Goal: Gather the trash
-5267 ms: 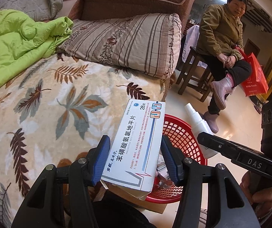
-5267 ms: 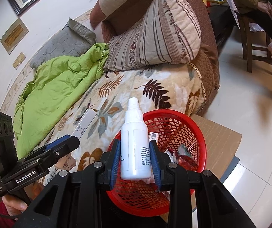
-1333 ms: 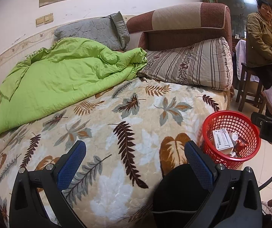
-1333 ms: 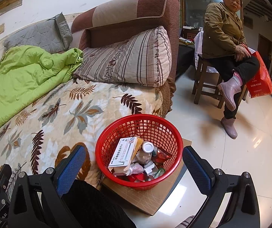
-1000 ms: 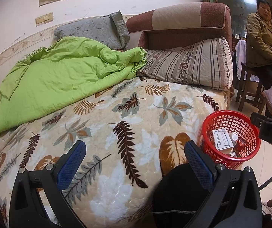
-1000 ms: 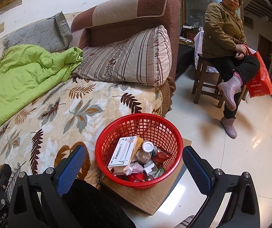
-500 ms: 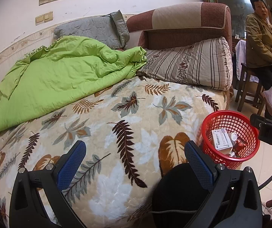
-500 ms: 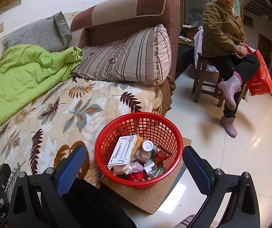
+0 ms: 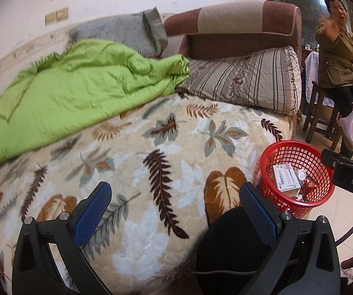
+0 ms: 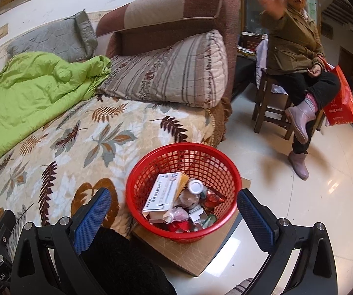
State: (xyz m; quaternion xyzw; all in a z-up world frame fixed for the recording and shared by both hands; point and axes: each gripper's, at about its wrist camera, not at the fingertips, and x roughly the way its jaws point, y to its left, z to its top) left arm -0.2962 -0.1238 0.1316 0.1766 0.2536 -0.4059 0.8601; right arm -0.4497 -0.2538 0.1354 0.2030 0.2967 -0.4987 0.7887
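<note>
A red mesh basket (image 10: 152,164) stands on a cardboard sheet (image 10: 191,255) on the floor beside the bed. In it lie a white medicine box (image 10: 163,195), a white bottle (image 10: 194,186) and several small wrappers. My right gripper (image 10: 174,217) hangs wide open just in front of the basket, with nothing between its blue pads. In the left wrist view the basket (image 9: 284,148) sits at the right, with the medicine box (image 9: 284,178) inside. My left gripper (image 9: 175,212) is wide open over the leaf-patterned bedspread (image 9: 152,162), holding nothing.
A green quilt (image 9: 73,91), a grey pillow (image 9: 127,32) and a striped pillow (image 10: 174,73) lie at the bed's head against a brown headboard (image 10: 176,7). A person (image 10: 297,49) sits on a wooden stool (image 10: 267,103) with one hand raised, next to a red bag (image 10: 341,98). Glossy floor stretches right of the basket.
Five seconds ago the left gripper held the medicine box and the right held the white bottle; both now lie in the basket. Lately both grippers hold still, and the seated person has raised a hand.
</note>
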